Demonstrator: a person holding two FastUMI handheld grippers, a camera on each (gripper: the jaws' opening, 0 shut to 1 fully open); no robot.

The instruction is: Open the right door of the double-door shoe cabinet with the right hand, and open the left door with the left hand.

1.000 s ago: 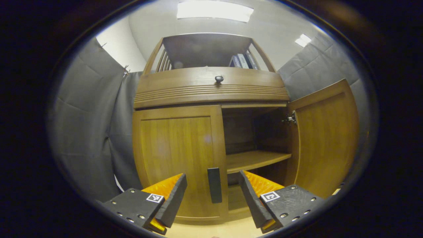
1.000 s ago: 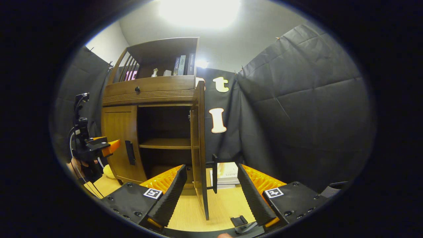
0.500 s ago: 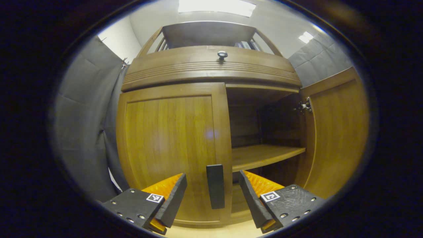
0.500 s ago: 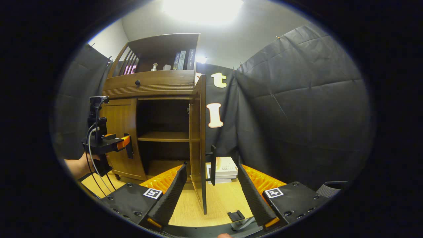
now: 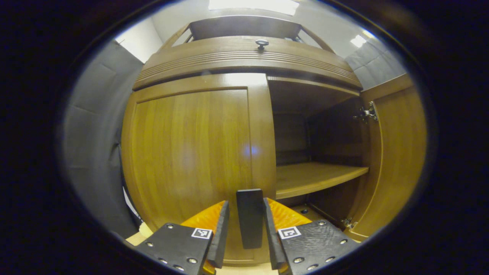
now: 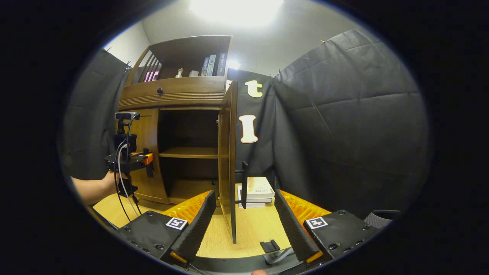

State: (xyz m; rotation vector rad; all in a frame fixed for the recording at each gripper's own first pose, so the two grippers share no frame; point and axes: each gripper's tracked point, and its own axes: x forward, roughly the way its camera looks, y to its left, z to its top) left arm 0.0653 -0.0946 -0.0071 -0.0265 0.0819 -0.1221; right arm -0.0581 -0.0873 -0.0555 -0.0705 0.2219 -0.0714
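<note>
In the left gripper view the wooden shoe cabinet (image 5: 244,57) is very near. Its left door (image 5: 191,152) is closed. My left gripper (image 5: 245,201) has its fingers close on both sides of that door's black handle (image 5: 249,221); a thin sliver of wood shows beside the left finger, so whether both press is unclear. The right door (image 5: 397,152) stands wide open, baring an inner shelf (image 5: 317,177). In the right gripper view my right gripper (image 6: 244,225) is open, with the open right door's edge (image 6: 228,152) and handle (image 6: 243,185) farther off. The left gripper (image 6: 147,160) is at the left door (image 6: 145,130).
A stack of books (image 6: 259,191) lies on the wooden floor behind the open door. A small black piece (image 6: 270,245) lies near my right fingers. A hand (image 6: 95,187) holds the left gripper. More books (image 6: 212,65) stand on the top shelf above a drawer knob (image 6: 159,90).
My left gripper has moved up to the left door and its fingers have narrowed around the handle. My right gripper has drawn back a little from the open right door.
</note>
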